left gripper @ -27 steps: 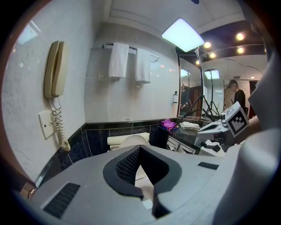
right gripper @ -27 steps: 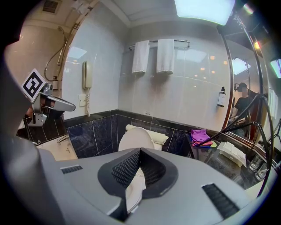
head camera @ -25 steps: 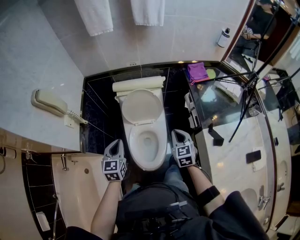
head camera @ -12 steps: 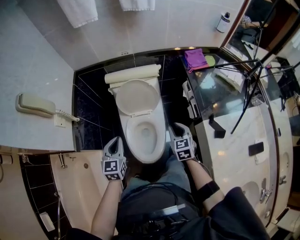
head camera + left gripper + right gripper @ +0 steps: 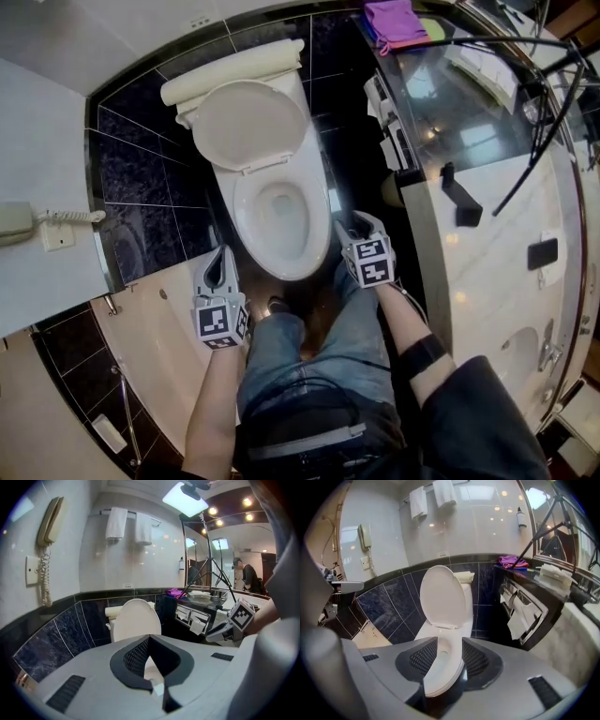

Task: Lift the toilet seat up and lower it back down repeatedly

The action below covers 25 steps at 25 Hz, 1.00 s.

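Observation:
The white toilet (image 5: 277, 220) stands against the dark tiled wall. Its lid (image 5: 248, 122) is upright against the tank, also in the right gripper view (image 5: 443, 597). A flat white ring lies on the bowl. My left gripper (image 5: 223, 258) hangs low at the bowl's front left. Its tips meet, shut on nothing (image 5: 149, 639). My right gripper (image 5: 361, 225) is low at the bowl's front right, apart from the rim. Its jaws have just been opening and stand open (image 5: 450, 644). The bowl's front rim (image 5: 440, 677) shows through the gap, beyond the pads.
A wall phone (image 5: 19, 223) hangs at the left, above a bathtub edge (image 5: 159, 347). At the right a marble counter (image 5: 487, 244) carries a purple cloth (image 5: 396, 21) and a tripod (image 5: 544, 112). A paper holder (image 5: 389, 122) sits on the counter's side. My jeans-clad legs (image 5: 319, 347) are before the bowl.
Both grippers have sunk lower beside the bowl's front, the right one more. The head view has tipped down, so the toilet looms larger. The right gripper's fingers look wider apart.

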Each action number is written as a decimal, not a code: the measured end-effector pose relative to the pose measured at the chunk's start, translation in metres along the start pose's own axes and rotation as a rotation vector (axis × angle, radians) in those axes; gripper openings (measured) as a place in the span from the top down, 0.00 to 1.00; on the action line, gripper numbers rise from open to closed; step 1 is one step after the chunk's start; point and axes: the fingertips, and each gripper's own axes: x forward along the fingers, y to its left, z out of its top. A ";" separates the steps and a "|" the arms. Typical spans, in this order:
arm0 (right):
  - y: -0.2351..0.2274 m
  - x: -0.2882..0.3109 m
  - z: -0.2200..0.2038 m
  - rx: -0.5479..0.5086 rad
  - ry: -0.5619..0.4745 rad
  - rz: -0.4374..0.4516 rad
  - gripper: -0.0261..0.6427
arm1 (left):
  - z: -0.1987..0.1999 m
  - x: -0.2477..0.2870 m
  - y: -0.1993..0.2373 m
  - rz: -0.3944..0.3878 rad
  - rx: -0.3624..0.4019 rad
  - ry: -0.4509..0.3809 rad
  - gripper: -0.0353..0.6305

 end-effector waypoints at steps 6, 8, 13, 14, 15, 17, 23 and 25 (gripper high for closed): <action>0.002 0.056 -0.074 0.063 0.071 0.044 0.69 | -0.054 0.031 -0.006 0.009 0.016 0.024 0.95; 0.003 0.075 -0.100 0.086 0.088 0.056 0.69 | -0.074 0.038 -0.009 0.006 0.021 0.035 0.95; 0.010 0.114 -0.150 0.187 0.141 0.077 0.69 | -0.121 0.050 -0.019 -0.008 0.015 0.052 0.95; 0.010 0.121 -0.162 0.230 0.152 0.081 0.69 | -0.128 0.052 -0.022 -0.013 0.016 0.059 0.95; 0.010 0.128 -0.175 0.279 0.164 0.088 0.69 | -0.133 0.054 -0.024 -0.017 0.017 0.067 0.95; 0.010 0.141 -0.198 0.381 0.182 0.105 0.69 | -0.141 0.060 -0.026 -0.024 0.021 0.083 0.95; 0.012 0.162 -0.235 0.639 0.198 0.124 0.69 | -0.157 0.077 -0.027 -0.039 0.036 0.105 0.95; 0.013 0.171 -0.252 0.680 0.215 0.128 0.69 | -0.162 0.081 -0.025 -0.040 0.040 0.100 0.95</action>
